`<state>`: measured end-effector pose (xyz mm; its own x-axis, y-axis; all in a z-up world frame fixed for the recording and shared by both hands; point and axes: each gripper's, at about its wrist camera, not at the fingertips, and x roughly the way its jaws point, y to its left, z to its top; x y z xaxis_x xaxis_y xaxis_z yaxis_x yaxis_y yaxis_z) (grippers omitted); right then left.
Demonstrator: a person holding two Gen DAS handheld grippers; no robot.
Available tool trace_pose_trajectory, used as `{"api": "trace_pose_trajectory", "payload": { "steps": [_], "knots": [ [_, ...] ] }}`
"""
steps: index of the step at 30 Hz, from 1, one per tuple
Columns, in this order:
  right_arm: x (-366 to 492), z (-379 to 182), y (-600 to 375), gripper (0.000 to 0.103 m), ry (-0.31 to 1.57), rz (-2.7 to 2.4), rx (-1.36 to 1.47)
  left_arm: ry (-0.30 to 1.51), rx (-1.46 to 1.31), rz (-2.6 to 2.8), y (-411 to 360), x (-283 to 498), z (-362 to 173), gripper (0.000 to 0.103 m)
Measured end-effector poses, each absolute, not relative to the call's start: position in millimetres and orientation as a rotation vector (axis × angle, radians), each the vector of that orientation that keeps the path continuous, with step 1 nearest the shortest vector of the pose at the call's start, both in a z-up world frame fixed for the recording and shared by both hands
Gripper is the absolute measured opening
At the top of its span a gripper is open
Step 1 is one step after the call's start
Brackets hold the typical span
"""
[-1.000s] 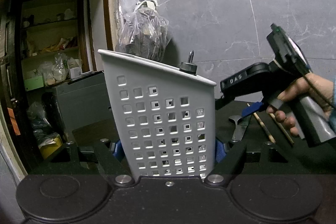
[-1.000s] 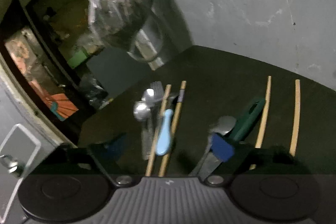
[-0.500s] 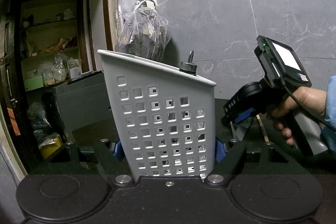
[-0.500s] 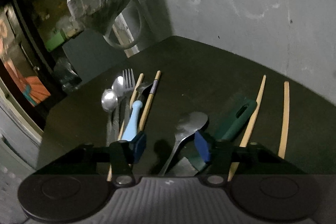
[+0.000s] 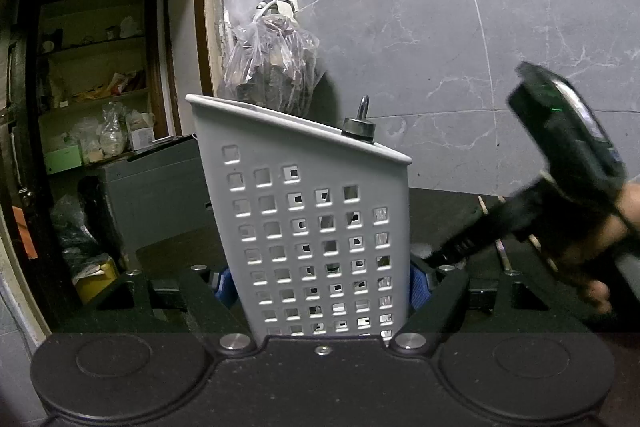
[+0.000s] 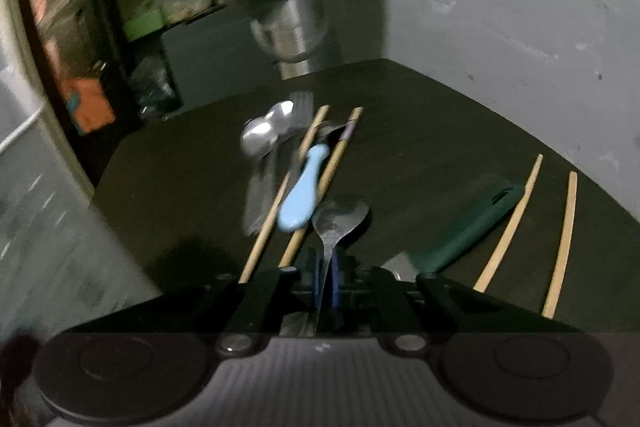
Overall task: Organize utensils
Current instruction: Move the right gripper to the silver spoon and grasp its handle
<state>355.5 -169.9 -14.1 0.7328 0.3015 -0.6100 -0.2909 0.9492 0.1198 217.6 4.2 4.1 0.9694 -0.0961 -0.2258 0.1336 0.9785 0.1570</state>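
My left gripper [image 5: 320, 283] is shut on a grey perforated utensil holder [image 5: 312, 227], its blue pads [image 5: 418, 285] pressing both side walls; a dark metal knob [image 5: 360, 125] sticks out of the holder's top. To its right, my right gripper [image 5: 440, 259] reaches down to the dark table. In the right wrist view my right gripper [image 6: 326, 279] is closing on the handle of a metal spoon [image 6: 340, 219], whose bowl points away. Beside the spoon lie a light blue-handled utensil [image 6: 304, 191], two chopsticks [image 6: 280, 195], more spoons and a fork [image 6: 264, 135].
A green-handled knife [image 6: 468, 227] and two more chopsticks [image 6: 508, 223] lie to the right on the dark table [image 6: 420, 131]. A plastic bag [image 5: 272, 67] hangs on the grey tiled wall behind. A doorway with shelves opens at the left.
My right gripper swung left over the metal spoon, rolled, and its jaws came together on the spoon's handle. The left gripper and the holder have not moved.
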Motion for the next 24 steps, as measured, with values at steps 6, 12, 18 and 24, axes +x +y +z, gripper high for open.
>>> {"api": "trace_pose_trajectory", "payload": {
  "steps": [6,12,18,24],
  "knots": [
    [306.4,-11.8,-162.5,0.006,0.686,0.405,-0.092,0.219,0.172,-0.116,4.0,217.8,4.1,0.078],
    [257.2,-10.4,-166.0,0.005,0.695,0.45,-0.198,0.22,0.172,-0.117,3.5,218.3,3.9,0.078],
    [243.2,-8.3,-173.6,0.009,0.711,0.482,-0.191,0.221,0.172,-0.117,3.5,218.3,3.8,0.078],
    [266.4,-8.6,-182.7,0.019,0.722,0.51,-0.077,0.221,0.172,-0.117,3.1,218.0,3.8,0.078]
  ]
}}
